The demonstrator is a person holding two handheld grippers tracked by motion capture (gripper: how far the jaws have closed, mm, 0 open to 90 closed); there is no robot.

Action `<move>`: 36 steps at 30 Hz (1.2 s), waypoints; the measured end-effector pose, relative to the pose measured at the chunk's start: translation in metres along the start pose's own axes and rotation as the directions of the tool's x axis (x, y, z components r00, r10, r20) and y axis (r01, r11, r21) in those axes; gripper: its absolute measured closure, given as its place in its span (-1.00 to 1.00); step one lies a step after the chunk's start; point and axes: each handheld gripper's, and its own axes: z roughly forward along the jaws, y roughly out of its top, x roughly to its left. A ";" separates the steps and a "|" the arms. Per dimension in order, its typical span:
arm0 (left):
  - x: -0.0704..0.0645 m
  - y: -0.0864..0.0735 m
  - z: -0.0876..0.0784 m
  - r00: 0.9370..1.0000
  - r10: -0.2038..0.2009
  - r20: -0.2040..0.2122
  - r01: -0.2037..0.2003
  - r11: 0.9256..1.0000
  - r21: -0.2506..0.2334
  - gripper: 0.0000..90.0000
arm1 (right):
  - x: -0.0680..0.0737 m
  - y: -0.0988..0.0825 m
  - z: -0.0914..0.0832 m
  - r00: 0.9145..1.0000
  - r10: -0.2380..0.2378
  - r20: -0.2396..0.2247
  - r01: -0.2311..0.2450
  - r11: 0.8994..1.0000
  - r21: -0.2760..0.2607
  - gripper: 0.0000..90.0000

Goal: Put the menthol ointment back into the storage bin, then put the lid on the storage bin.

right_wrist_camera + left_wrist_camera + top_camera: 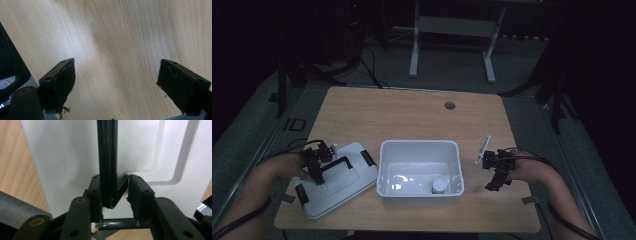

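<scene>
A white lid (343, 187) with a black handle (338, 163) lies flat at the table's front left. My left gripper (318, 167) is down on it. In the left gripper view the handle (107, 157) runs up between the jaws of this gripper (115, 195), one pad against the bar and the other against its bent leg. An open white bin (419, 147) stands in the middle, with a small white capped container (438, 186) at its bottom. My right gripper (495, 179) hovers to the right of the bin. Its jaws (115, 82) stand wide over bare wood with nothing between them.
The wooden table (412, 115) has a round cable hole (449, 105) at the back. Black clips (368, 157) sit on the lid's edges. Tape marks (531, 200) lie near the front corners. A white desk frame (452, 30) stands on the floor beyond.
</scene>
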 end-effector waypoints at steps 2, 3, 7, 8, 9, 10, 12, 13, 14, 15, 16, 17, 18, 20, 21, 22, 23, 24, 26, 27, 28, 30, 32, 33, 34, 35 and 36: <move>-0.002 0.001 0.001 1.000 -0.002 -0.003 0.002 1.000 0.016 0.53 | 0.000 -0.002 0.002 1.000 0.006 -0.005 -0.006 1.000 -0.001 -0.68; -0.003 0.003 0.001 1.000 -0.009 0.005 0.009 1.000 0.029 0.60 | -0.001 -0.003 0.002 1.000 0.011 -0.003 -0.011 1.000 -0.001 -0.68; -0.006 0.006 0.001 1.000 -0.017 0.004 0.016 0.999 0.051 0.70 | -0.001 -0.005 0.004 1.000 0.017 -0.003 -0.017 1.000 -0.002 -0.68; -0.007 0.007 0.001 1.000 -0.010 -0.003 0.011 0.998 0.057 0.70 | -0.001 -0.005 0.004 1.000 0.017 -0.003 -0.017 1.000 -0.002 -0.68; -0.008 0.008 0.001 1.000 -0.009 -0.009 0.010 0.998 0.062 0.70 | -0.001 -0.005 0.005 1.000 0.019 -0.002 -0.019 1.000 0.001 -0.68; -0.008 0.008 0.001 1.000 -0.005 -0.015 0.006 0.998 0.066 0.70 | -0.001 -0.006 0.005 1.000 0.020 -0.004 -0.020 1.000 -0.001 -0.68; -0.009 0.009 0.001 1.000 -0.012 -0.017 0.013 0.997 0.071 0.70 | -0.001 -0.007 0.006 1.000 0.023 -0.005 -0.023 1.000 0.000 -0.68; -0.010 0.010 0.002 1.000 -0.017 -0.001 0.017 0.997 0.077 0.77 | -0.002 -0.008 0.007 1.000 0.027 0.000 -0.027 1.000 0.005 -0.67; -0.010 0.010 0.002 1.000 -0.017 -0.001 0.017 0.997 0.077 0.84 | -0.002 -0.008 0.007 1.000 0.027 0.000 -0.027 1.000 0.005 -0.67; -0.012 0.011 0.003 1.000 -0.010 -0.007 0.010 0.996 0.086 0.84 | -0.002 -0.009 0.007 1.000 0.028 0.002 -0.028 1.000 0.010 -0.67; -0.012 0.011 0.003 1.000 -0.010 -0.007 0.010 0.996 0.086 0.84 | -0.002 -0.009 0.007 1.000 0.028 0.002 -0.028 1.000 0.010 -0.67; -0.012 0.011 0.003 1.000 -0.008 -0.010 0.009 0.997 0.083 0.84 | -0.002 -0.009 0.007 1.000 0.031 -0.001 -0.031 1.000 0.003 -0.67; -0.011 0.010 0.003 1.000 -0.015 -0.002 0.015 0.997 0.078 0.84 | -0.002 -0.009 0.007 1.000 0.031 -0.001 -0.031 1.000 0.003 -0.67; -0.010 0.008 0.002 1.000 -0.023 0.014 0.022 0.998 0.057 0.85 | -0.002 -0.008 0.007 0.999 0.032 -0.001 -0.032 0.999 0.006 -0.67; -0.008 0.006 0.000 0.999 -0.030 0.026 0.029 0.998 0.047 0.85 | -0.002 -0.007 0.008 1.000 0.030 0.001 -0.030 0.999 0.010 -0.67; -0.008 0.005 0.000 0.999 -0.031 0.039 0.030 0.999 0.038 0.86 | -0.002 -0.007 0.008 1.000 0.031 0.001 -0.031 0.999 0.011 -0.67; -0.007 0.002 -0.004 0.998 -0.022 0.052 0.021 1.000 0.016 0.86 | -0.002 -0.006 0.008 1.000 0.031 0.000 -0.031 0.999 0.008 -0.67; -0.007 0.002 -0.004 0.998 -0.022 0.052 0.021 1.000 0.016 0.86 | -0.002 -0.006 0.008 1.000 0.031 0.000 -0.031 0.999 0.008 -0.67; -0.006 -0.001 -0.010 0.998 -0.022 0.065 0.022 1.000 -0.002 0.86 | -0.002 -0.005 0.008 1.000 0.031 0.001 -0.031 1.000 0.007 -0.67; -0.007 -0.003 -0.017 0.999 -0.014 0.053 0.015 1.000 -0.022 0.86 | -0.002 -0.005 0.008 0.999 0.033 0.002 -0.033 0.999 0.009 -0.67; -0.007 -0.003 -0.017 0.999 -0.014 0.053 0.015 1.000 -0.022 0.86 | -0.002 -0.005 0.008 0.999 0.033 0.002 -0.033 0.999 0.009 -0.67; -0.007 -0.006 -0.024 0.998 -0.015 0.059 0.016 1.000 -0.025 0.86 | -0.002 -0.005 0.008 0.999 0.032 0.003 -0.032 0.999 0.006 -0.67; -0.008 -0.010 -0.031 0.998 -0.020 0.055 0.021 1.000 -0.022 0.86 | -0.002 -0.005 0.008 0.999 0.035 0.002 -0.035 0.999 0.001 -0.67; -0.008 -0.012 -0.034 0.998 -0.017 0.055 0.019 1.000 -0.019 0.86 | -0.002 -0.005 0.008 0.999 0.033 -0.001 -0.033 0.999 -0.002 -0.67; -0.008 -0.014 -0.036 0.998 -0.018 0.055 0.019 1.000 -0.018 0.86 | -0.002 -0.005 0.008 0.999 0.033 -0.001 -0.033 0.999 -0.002 -0.67; -0.009 -0.016 -0.039 0.998 -0.019 0.059 0.020 1.000 -0.015 0.86 | -0.002 -0.006 0.008 0.999 0.033 -0.002 -0.033 0.999 -0.002 -0.67; -0.009 -0.018 -0.042 0.999 -0.020 0.050 0.020 1.000 -0.012 0.86 | -0.002 -0.006 0.008 0.999 0.035 -0.002 -0.035 0.999 -0.002 -0.67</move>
